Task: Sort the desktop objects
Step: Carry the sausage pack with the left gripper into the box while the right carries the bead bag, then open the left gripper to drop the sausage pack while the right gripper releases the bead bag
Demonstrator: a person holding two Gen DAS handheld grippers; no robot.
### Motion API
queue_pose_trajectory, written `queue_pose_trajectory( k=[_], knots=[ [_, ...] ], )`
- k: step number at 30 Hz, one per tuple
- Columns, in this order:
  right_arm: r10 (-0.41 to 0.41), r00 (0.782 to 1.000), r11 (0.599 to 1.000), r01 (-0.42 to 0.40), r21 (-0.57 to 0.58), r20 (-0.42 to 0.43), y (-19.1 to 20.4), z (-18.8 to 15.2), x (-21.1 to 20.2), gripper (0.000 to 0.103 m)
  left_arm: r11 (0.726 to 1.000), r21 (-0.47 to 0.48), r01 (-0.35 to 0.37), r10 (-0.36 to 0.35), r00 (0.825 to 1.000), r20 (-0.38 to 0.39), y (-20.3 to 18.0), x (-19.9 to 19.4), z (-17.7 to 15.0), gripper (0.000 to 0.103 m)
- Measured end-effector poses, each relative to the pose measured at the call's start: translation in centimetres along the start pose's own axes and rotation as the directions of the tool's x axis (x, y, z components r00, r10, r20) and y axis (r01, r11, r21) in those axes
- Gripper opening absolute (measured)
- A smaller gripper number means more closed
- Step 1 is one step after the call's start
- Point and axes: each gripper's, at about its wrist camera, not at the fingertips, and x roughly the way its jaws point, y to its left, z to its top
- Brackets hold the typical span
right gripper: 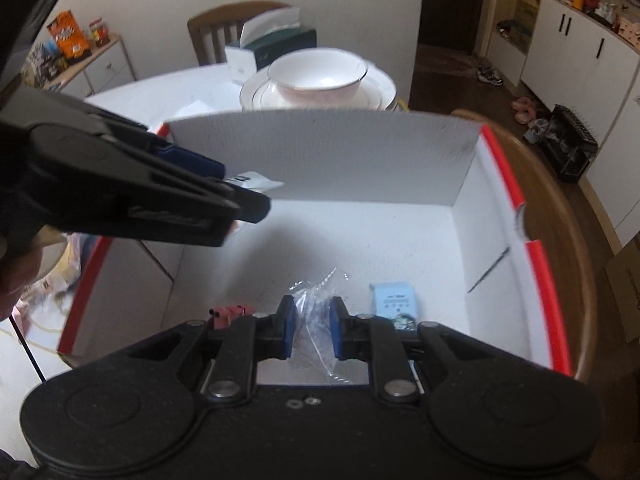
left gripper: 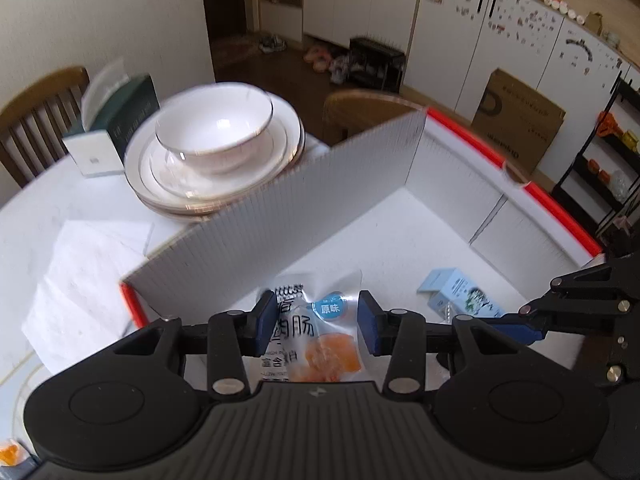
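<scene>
A white cardboard box [left gripper: 320, 208] with red rims stands on the table. My left gripper [left gripper: 318, 320] hangs over its near left corner, shut on a clear sausage snack packet [left gripper: 328, 354] with orange print. The right wrist view shows that left gripper [right gripper: 240, 196] above the box [right gripper: 320, 152], the packet's white end [right gripper: 254, 182] poking past its tips. My right gripper [right gripper: 314, 324] is low inside the box, shut on a crumpled clear plastic bag [right gripper: 320, 296]. On the box floor lie a light blue carton [right gripper: 394, 300] and a small red item [right gripper: 228, 314].
Behind the box sits a stack of white plates with a bowl [left gripper: 216, 136] on top, beside a green and white tissue box [left gripper: 116, 120]. A white paper sheet [left gripper: 88, 264] lies left of the box. Wooden chairs [right gripper: 224, 28] stand at the table's far edge.
</scene>
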Motion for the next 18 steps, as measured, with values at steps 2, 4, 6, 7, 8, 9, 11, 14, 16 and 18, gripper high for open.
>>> queue_pose_trajectory(
  k=[2,4,6,7,8,9,11,14,16,18],
  knots=[
    [0.001,1.000,1.000,-0.001,-0.011,-0.014,0.2,0.0,0.6,0.017,1.000,-0.007,0.005,-0.005,1.000,-0.023,0.1,0.8,-0.1,0.028],
    [0.000,1.000,1.000,-0.001,-0.020,-0.026,0.4,-0.1,1.0,0.017,1.000,-0.023,0.019,-0.020,0.999,-0.041,0.3,1.2,-0.2,0.028],
    [0.005,0.999,0.999,-0.006,-0.034,-0.039,0.6,-0.1,1.3,0.017,1.000,-0.015,0.021,-0.021,0.999,-0.049,0.1,1.4,-0.3,0.028],
    [0.005,0.999,0.999,-0.007,-0.041,-0.046,0.7,-0.1,1.5,0.018,1.000,-0.013,0.025,-0.026,0.998,-0.054,0.1,1.5,-0.4,0.028],
    [0.003,0.998,0.999,-0.005,-0.047,-0.055,0.7,0.0,1.8,0.019,0.999,-0.014,0.029,-0.030,0.998,-0.056,0.1,1.5,-0.3,0.028],
    [0.002,0.998,0.999,-0.005,-0.051,-0.064,0.7,0.0,2.0,0.020,0.999,-0.016,0.032,-0.033,0.998,-0.055,0.1,1.5,-0.3,0.028],
    [0.001,0.997,0.999,-0.005,-0.053,-0.071,0.6,-0.1,2.1,0.022,0.999,-0.023,0.044,-0.045,0.998,-0.048,0.1,1.1,-0.5,0.028],
    [0.015,0.997,0.999,-0.018,-0.045,-0.072,0.3,-0.1,2.0,0.026,0.998,-0.034,0.061,-0.062,0.997,-0.040,0.0,0.6,-0.6,0.028],
    [0.020,0.998,0.999,-0.022,-0.043,-0.066,0.3,-0.1,1.8,0.030,0.997,-0.044,0.069,-0.070,0.997,-0.032,0.0,0.2,-0.8,0.028],
    [0.028,0.998,0.999,-0.030,-0.037,-0.058,0.1,-0.1,1.4,0.035,0.995,-0.052,0.081,-0.083,0.996,-0.024,0.0,-0.3,-1.0,0.028]
  ],
)
